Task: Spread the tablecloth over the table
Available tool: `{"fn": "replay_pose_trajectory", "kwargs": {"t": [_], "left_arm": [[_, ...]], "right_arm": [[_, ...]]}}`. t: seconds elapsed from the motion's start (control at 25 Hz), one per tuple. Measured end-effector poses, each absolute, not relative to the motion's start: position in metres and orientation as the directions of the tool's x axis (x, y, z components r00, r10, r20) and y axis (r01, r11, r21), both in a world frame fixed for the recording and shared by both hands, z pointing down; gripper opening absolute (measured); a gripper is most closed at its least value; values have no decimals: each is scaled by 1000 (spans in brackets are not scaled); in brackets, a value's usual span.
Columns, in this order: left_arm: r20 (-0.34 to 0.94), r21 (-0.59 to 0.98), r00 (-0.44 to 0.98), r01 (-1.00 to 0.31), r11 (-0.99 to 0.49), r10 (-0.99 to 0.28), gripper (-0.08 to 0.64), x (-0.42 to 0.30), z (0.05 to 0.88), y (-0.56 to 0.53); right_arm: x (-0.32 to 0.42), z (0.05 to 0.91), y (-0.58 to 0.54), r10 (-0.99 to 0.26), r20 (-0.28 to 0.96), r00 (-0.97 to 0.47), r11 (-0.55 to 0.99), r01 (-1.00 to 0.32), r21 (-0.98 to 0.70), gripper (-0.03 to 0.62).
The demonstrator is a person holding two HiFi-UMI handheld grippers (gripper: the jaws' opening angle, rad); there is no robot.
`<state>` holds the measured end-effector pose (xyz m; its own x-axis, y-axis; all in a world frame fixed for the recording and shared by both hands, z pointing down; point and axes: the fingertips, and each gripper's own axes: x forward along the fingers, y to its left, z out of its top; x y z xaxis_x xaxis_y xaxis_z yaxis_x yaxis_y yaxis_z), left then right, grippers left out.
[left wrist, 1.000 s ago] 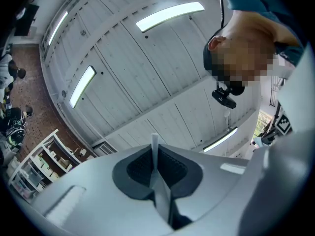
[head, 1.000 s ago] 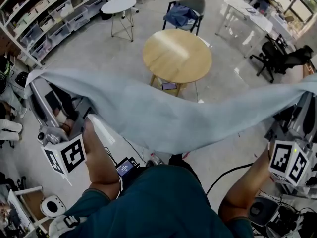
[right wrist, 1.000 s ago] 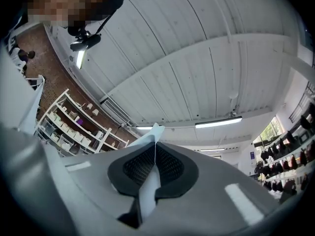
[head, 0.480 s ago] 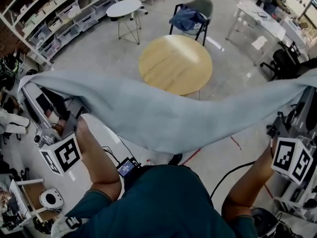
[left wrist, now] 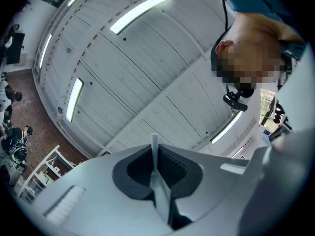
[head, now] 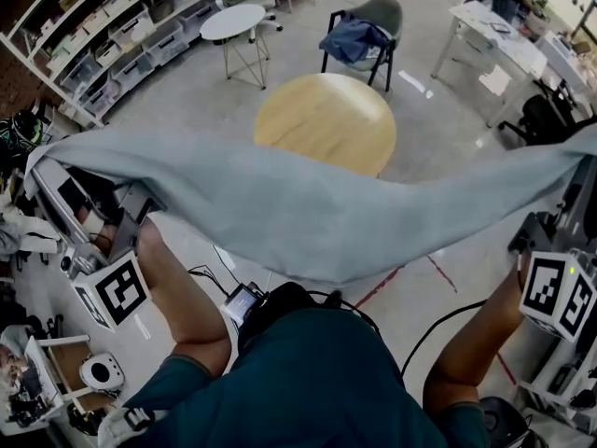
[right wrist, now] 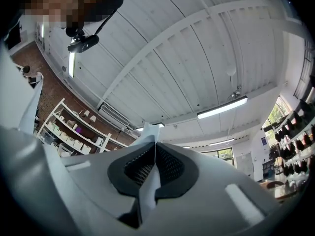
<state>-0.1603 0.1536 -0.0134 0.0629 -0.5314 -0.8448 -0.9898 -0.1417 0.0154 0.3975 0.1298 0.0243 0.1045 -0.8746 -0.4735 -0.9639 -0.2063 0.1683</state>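
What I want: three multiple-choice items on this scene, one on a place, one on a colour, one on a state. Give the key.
1. Where is the tablecloth?
A. held in the air, short of the round table
B. flat on the table
C. on the floor

2. Its colour?
A. red
B. pale blue-grey
C. black

3. The left tool and right tool?
A. both open
B. both shut on the tablecloth
C. only the left shut

Key:
1 A, the head view shows it stretched between the tools, with the wooden tabletop showing beyond it.
2 B, it looks pale blue-grey in the head view.
3 B, each gripper view shows cloth pinched between closed jaws.
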Motion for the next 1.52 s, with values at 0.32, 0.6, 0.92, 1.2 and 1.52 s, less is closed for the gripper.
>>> {"fn": "replay_pose_trajectory", "kwargs": {"t": [0.32,0.6,0.92,1.2,1.52], "left_arm": [[-841,12,75,-988,-156,-536,-2,-145,-17,109],[-834,32,80,-981,-193,-546,-2,-156,1,42],[-829,58,59,-980,-190,-556,-2,-194,2,-36],[-828,78,41,-979,-187,-559,-2,-232,10,-99],[-822,108,-11,-985,-136,-569,-2,-258,14,-156]], "right_arm": [[411,28,90,-884,-452,117,-212,-963,167,14],[402,43,39,-899,-416,136,-231,-955,187,14],[390,33,-26,-895,-409,177,-277,-940,201,13],[376,43,-95,-910,-364,201,-294,-929,223,14],[380,53,-169,-928,-311,207,-285,-930,233,14]]}}
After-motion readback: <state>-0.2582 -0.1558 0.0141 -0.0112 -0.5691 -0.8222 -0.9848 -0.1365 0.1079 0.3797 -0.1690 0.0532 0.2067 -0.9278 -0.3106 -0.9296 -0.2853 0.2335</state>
